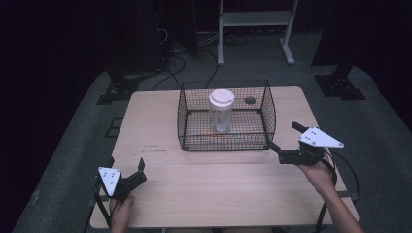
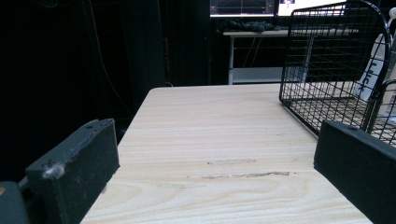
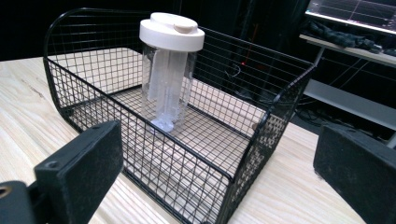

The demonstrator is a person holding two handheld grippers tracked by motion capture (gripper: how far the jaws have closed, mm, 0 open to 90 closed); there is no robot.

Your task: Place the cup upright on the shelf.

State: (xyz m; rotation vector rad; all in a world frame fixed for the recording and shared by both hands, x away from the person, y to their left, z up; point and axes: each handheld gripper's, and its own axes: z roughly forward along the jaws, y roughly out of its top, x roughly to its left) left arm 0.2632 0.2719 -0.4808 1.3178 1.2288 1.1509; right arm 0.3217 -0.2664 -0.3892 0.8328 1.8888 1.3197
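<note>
A black wire basket stands on the far middle of the wooden table. Inside it stands an upright clear jar with a white lid. My right gripper hovers open just off the basket's near right corner, held by a hand. From the right gripper view, the basket and the jar lie straight ahead between the open jaws. My left gripper sits low at the table's near left, open and empty. The left gripper view catches the basket's left side at the right.
A small dark hole marks the tabletop behind the basket. Beyond the table stand a white metal frame, cables on the floor, and black stand bases. Faint scuffs mark the wood ahead of my left gripper.
</note>
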